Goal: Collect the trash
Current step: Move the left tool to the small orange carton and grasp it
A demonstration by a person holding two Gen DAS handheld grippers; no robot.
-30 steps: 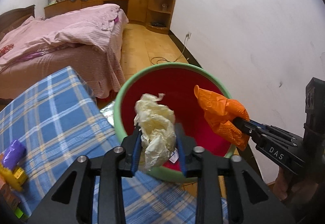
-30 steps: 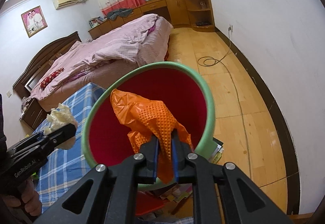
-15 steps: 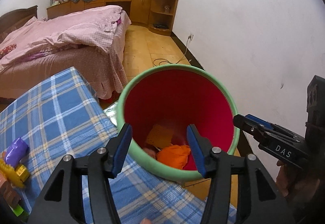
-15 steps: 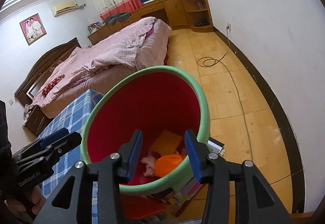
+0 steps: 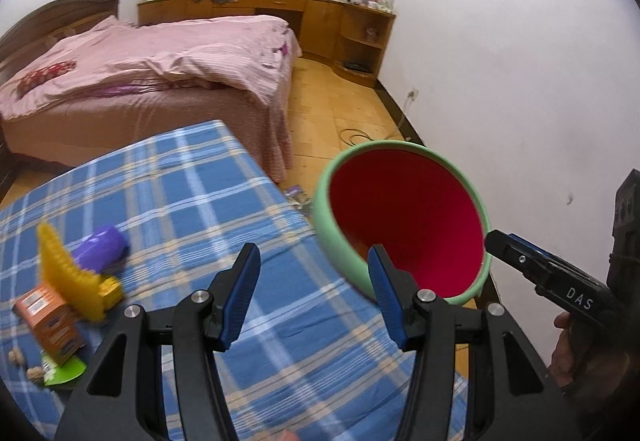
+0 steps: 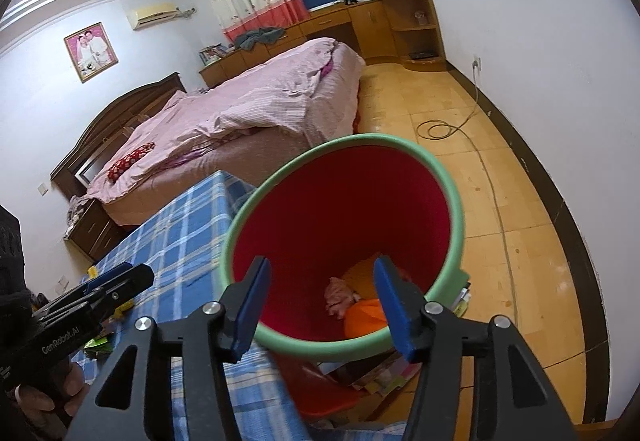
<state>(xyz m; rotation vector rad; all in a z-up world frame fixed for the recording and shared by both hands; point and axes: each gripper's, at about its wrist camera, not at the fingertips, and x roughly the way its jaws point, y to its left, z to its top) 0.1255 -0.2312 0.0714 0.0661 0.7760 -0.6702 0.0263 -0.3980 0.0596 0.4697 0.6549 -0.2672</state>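
A bin with a green rim point(image 5: 384, 147) point(image 6: 360, 139) and a red inside stands by the table's edge. At its bottom lie an orange glove point(image 6: 366, 317), a pale crumpled wad point(image 6: 338, 293) and a yellow piece point(image 6: 358, 269). My left gripper point(image 5: 313, 257) point(image 6: 142, 275) is open and empty over the blue plaid tablecloth point(image 5: 192, 201), its right finger in front of the bin's near rim. My right gripper point(image 6: 321, 269) point(image 5: 494, 241) hangs over the bin's near rim; its jaws are opening with nothing between them.
On the cloth at the left lie a purple piece point(image 5: 102, 247), a yellow bristly thing point(image 5: 68, 281), an orange box point(image 5: 50, 317), a green wrapper point(image 5: 66, 377) and small nuts point(image 5: 18, 357). Magazines point(image 6: 384, 373) and red plastic point(image 6: 320, 397) sit below the bin. A bed point(image 5: 160, 57) stands behind.
Both grippers let go: the pale wad and the orange glove dropped into the bin. Both jaws opened wide. The left gripper swung left, away from the bin and over the table.
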